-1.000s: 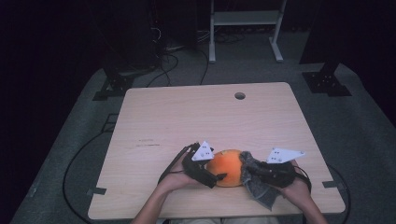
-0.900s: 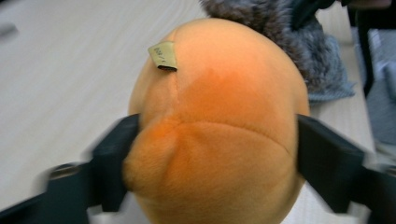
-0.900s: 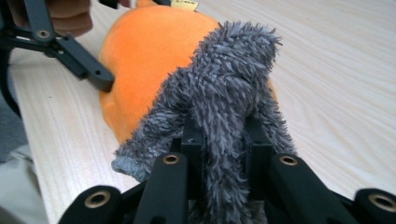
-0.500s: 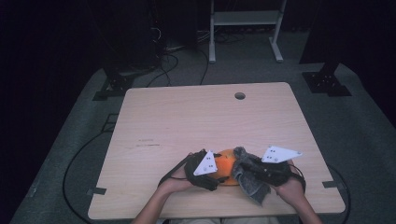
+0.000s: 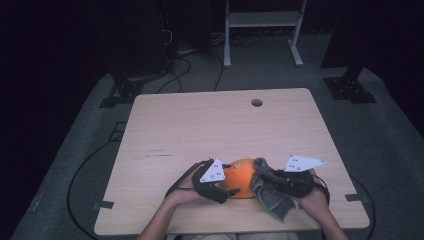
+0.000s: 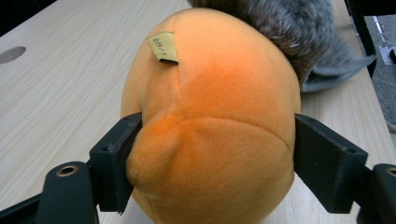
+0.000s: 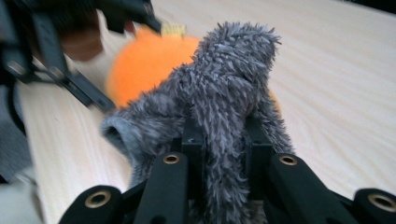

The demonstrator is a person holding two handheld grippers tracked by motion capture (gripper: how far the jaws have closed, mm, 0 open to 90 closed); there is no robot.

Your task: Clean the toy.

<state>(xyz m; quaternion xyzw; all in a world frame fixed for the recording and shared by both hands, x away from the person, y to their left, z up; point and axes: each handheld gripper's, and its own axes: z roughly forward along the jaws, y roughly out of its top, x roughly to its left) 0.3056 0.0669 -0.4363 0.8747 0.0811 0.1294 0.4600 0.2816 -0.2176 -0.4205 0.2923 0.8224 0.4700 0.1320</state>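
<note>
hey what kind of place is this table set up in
Probably a lab or recording room, not a home: a bare wooden table on grey carpet, cables trailing across the dark floor, and a white equipment stand behind.

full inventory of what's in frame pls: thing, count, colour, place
Round orange plush toy: 1, orange with small yellow tag, near table edge, squeezed between left gripper's jaws.
Shaggy grey cloth: 1, grey, draped against the toy's right side, pinched by right gripper.
Light wooden table: 1, pale wood, round hole near far edge.
White metal frame: 1, on the floor beyond the table.
Black cables: several, floor behind table.
Left gripper: 1, black, jaws just closing on toy.
Right gripper: 1, black, shut on cloth.
Hands: 2, bottom edge.
</note>
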